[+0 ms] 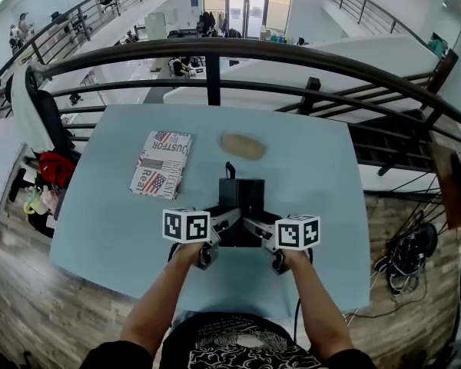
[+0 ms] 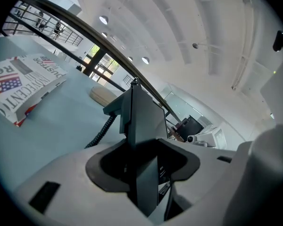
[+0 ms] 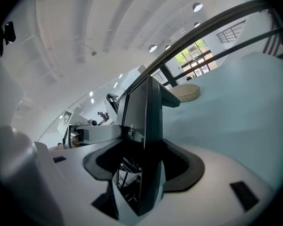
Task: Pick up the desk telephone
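The black desk telephone (image 1: 241, 203) hangs between my two grippers over the middle of the pale blue table (image 1: 323, 183), near its front edge. My left gripper (image 1: 224, 223) is shut on the phone's left side, and my right gripper (image 1: 258, 224) is shut on its right side. In the left gripper view the telephone's edge (image 2: 140, 126) stands upright between the jaws of the left gripper (image 2: 144, 169), with the coiled cord (image 2: 101, 131) hanging at its left. In the right gripper view the telephone (image 3: 144, 117) likewise fills the gap of the right gripper (image 3: 141, 173).
A printed stars-and-stripes packet (image 1: 161, 164) lies on the table to the left, beyond the phone. A flat tan oval pad (image 1: 243, 146) lies behind the phone. A dark curved railing (image 1: 215, 52) runs along the table's far edge, with a drop beyond it.
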### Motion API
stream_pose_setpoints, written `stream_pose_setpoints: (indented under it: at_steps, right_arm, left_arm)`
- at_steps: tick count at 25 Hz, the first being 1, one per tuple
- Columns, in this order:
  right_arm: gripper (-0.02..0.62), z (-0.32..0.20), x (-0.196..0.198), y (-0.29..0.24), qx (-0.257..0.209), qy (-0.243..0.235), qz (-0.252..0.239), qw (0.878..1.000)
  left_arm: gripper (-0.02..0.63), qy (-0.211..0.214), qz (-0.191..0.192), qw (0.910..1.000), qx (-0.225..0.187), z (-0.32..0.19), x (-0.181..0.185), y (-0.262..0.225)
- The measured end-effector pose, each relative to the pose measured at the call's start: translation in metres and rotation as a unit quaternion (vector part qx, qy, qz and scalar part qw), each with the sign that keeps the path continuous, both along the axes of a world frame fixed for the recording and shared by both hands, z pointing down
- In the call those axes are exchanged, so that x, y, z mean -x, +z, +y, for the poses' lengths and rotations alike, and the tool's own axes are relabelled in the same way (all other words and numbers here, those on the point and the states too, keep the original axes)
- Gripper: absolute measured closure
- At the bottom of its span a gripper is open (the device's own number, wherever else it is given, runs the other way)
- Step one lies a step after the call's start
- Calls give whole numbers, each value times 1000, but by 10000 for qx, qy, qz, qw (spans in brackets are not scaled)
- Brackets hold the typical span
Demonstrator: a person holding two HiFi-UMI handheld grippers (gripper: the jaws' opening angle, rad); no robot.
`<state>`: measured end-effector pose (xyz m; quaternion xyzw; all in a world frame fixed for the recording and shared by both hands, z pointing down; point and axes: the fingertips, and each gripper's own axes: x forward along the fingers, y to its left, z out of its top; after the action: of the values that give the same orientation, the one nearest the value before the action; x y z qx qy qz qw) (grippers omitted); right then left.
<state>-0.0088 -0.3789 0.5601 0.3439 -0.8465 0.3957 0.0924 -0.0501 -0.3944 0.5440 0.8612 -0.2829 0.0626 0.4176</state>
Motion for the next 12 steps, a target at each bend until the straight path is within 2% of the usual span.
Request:
stream_pose_setpoints:
  at_steps: [12]
  right_arm:
    - [342, -12, -4, -82, -997, -30, 53, 9950]
  left_arm:
    - [408, -236, 162, 9951, -942, -9, -3, -82]
